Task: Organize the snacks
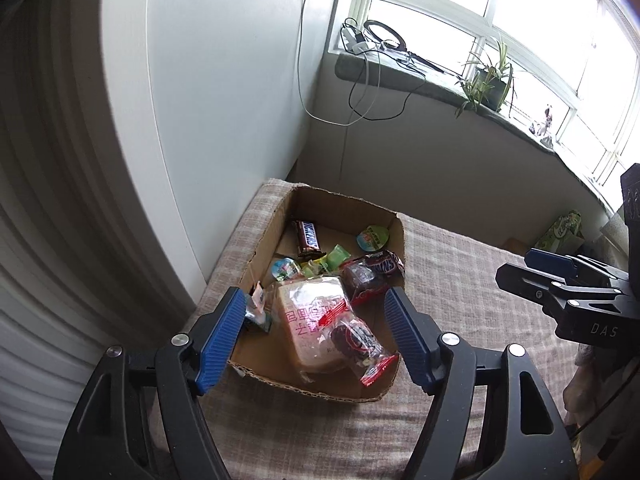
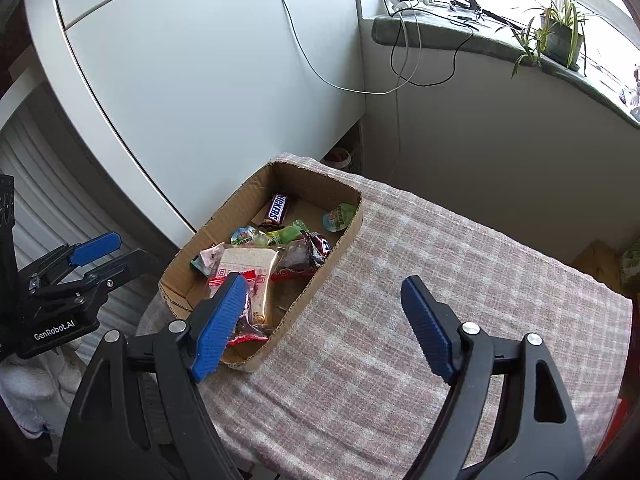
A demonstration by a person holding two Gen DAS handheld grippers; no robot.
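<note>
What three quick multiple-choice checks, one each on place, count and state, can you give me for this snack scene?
1. Where do the snacks lie?
A. inside the cardboard box
B. scattered on the tablecloth
C. on the windowsill

2. How many Snickers bars show?
A. none
B. two
C. five

3. How do both grippers stand?
A. jaws open, holding nothing
B. both shut on snacks
C. one holding the box

Answers:
1 A: the bagged bread slice and the rest sit within the cardboard box; the checked tablecloth carries none.
2 B: one Snickers bar at the back, another by the right wall.
3 A: left gripper and right gripper both gape.
</note>
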